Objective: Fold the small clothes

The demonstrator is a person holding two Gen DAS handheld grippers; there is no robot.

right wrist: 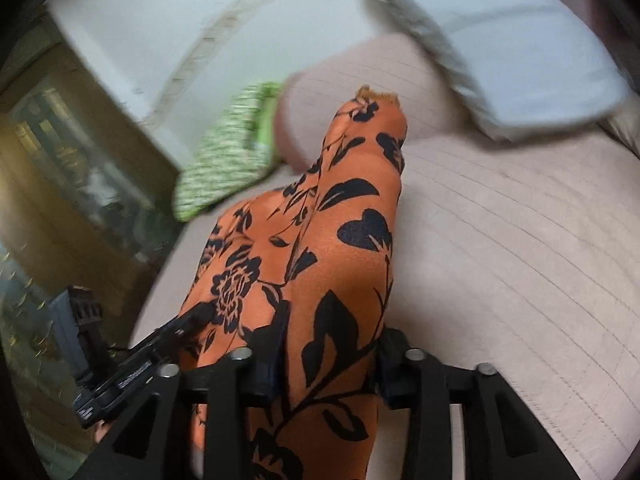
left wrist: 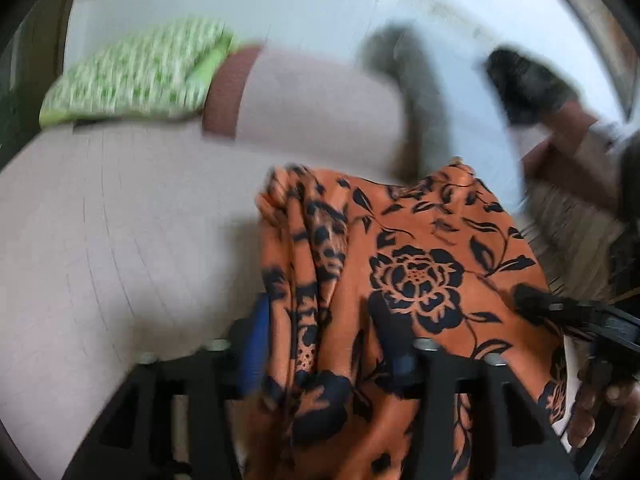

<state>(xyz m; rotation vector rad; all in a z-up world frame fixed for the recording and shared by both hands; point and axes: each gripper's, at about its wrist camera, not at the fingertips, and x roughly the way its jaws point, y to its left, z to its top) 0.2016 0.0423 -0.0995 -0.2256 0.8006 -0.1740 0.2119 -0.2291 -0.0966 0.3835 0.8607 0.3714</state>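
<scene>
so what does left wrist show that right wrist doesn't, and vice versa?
Left wrist only: a brown band on the pale bedding beside the green cushion, a dark blurred shape at upper right, and fingers at the lower right edge.

Right wrist only: a dark wooden cabinet on the left and a pale blue pillow at upper right.

Both: the orange floral cloth bunched between the jaws of the left gripper and right gripper, the green patterned cushion, the pink quilted bedspread.
</scene>
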